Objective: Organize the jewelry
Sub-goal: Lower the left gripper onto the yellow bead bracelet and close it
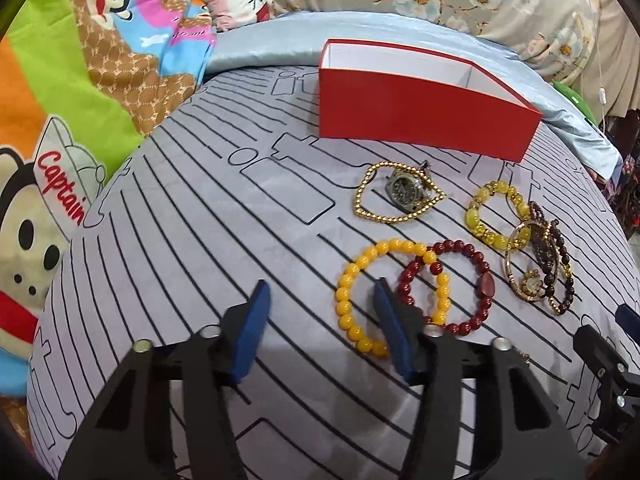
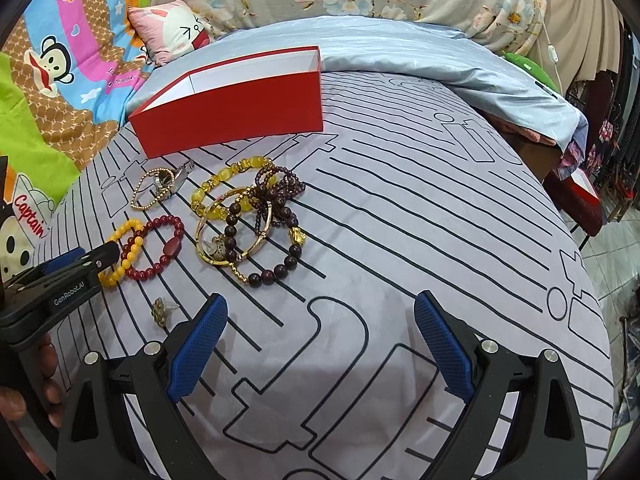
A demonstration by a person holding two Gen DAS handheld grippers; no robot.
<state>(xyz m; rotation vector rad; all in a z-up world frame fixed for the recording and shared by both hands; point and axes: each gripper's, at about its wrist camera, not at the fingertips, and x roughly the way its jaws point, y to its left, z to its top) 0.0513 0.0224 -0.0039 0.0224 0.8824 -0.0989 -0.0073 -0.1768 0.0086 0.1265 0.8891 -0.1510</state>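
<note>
Beads are what I am after with my left gripper (image 1: 320,300): the yellow bead bracelet (image 1: 360,292) lies flat on the grey striped bedsheet (image 1: 200,200), its far side overlapping the dark red bead bracelet (image 1: 444,284). My left jaws are part-way spread with nothing pinched; one jaw has its tip inside the yellow ring, the other stands outside it on bare sheet, so the near arc of beads sits between them. To do this well, I judge I should press only on the yellow strand, on the side away from the red one, or both may come up together. The sheet is soft, so I would keep the tips low enough to catch the beads without bunching cloth. The red box (image 1: 420,116), open and white inside, stands beyond the gold chain with the watch (image 1: 404,192) and seems the likely place for it. My right gripper (image 2: 320,340) hangs wide open over bare sheet, holding nothing, near the tangled pile of bracelets (image 2: 256,220)
</note>
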